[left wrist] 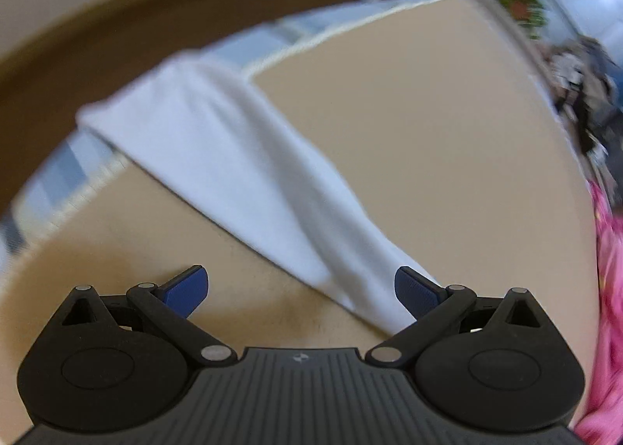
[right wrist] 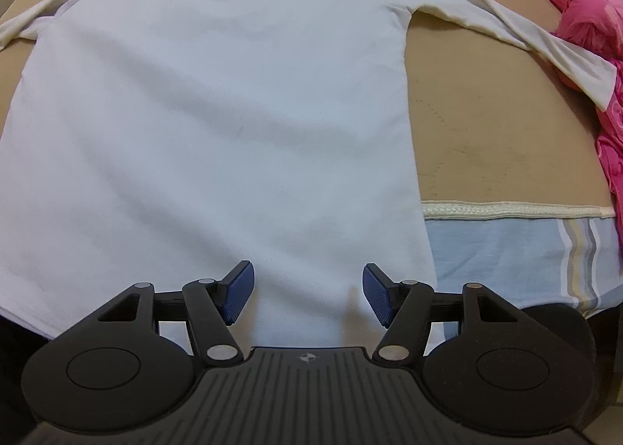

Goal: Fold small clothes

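Right tool gapes empty above the hem of the white shirt spread flat on the bed, left tool likewise open near its sleeve; risk: pinching one layer, dragging shirt askew.

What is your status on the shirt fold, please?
Both hand-held grippers open, empty. White shirt flat, unfolded. Pink cloth touching one sleeve.
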Action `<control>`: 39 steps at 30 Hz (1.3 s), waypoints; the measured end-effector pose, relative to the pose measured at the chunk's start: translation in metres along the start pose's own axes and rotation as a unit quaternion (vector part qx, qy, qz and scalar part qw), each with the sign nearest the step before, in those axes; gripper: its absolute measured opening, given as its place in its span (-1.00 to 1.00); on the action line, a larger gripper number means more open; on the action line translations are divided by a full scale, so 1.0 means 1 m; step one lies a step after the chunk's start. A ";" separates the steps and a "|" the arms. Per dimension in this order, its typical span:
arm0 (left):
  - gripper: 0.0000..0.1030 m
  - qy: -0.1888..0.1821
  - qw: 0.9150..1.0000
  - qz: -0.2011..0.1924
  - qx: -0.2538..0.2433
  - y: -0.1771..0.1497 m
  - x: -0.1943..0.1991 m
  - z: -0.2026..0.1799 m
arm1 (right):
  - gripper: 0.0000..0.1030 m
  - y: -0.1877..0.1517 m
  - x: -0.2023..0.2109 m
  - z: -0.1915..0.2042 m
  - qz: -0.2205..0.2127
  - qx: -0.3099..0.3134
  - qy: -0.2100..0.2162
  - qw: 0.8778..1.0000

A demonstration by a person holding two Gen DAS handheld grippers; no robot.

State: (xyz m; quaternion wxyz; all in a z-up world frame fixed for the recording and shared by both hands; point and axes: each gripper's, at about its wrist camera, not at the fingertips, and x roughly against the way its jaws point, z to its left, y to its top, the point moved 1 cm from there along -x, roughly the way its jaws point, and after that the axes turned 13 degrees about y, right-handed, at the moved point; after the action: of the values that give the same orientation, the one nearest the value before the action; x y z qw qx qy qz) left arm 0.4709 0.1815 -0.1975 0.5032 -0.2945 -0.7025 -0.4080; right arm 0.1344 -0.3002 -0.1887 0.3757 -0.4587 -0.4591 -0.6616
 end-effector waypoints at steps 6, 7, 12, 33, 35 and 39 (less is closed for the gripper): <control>-1.00 -0.057 0.992 0.016 0.111 0.032 0.010 -0.011 | 0.27 -0.010 -0.003 -0.015 0.014 -0.002 -0.006 1.000; -1.00 -0.050 0.993 0.008 0.110 0.038 0.018 -0.016 | 0.27 -0.012 -0.005 -0.020 0.015 -0.006 -0.012 1.000; -1.00 0.041 0.991 -0.089 0.095 0.061 0.082 -0.023 | 0.27 -0.013 -0.006 -0.038 -0.001 -0.033 -0.006 0.999; 0.99 0.134 0.901 -0.103 -0.400 -0.083 0.079 -0.193 | 0.27 -0.033 -0.019 -0.065 -0.029 -0.068 0.045 0.996; 0.99 0.136 0.879 -0.095 -0.447 -0.103 0.065 -0.214 | 0.27 -0.031 -0.021 -0.065 -0.028 -0.068 0.044 0.996; -0.12 0.172 0.846 -0.090 -0.497 -0.131 0.027 -0.243 | 0.27 -0.025 -0.024 -0.066 -0.028 -0.063 0.040 0.997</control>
State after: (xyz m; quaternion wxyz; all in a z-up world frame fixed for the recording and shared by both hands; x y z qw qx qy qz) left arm 0.4677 -0.0947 -0.1689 0.3636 -0.3653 -0.3313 -0.7903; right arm 0.1011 -0.3537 -0.2286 0.3447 -0.4418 -0.4138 -0.7174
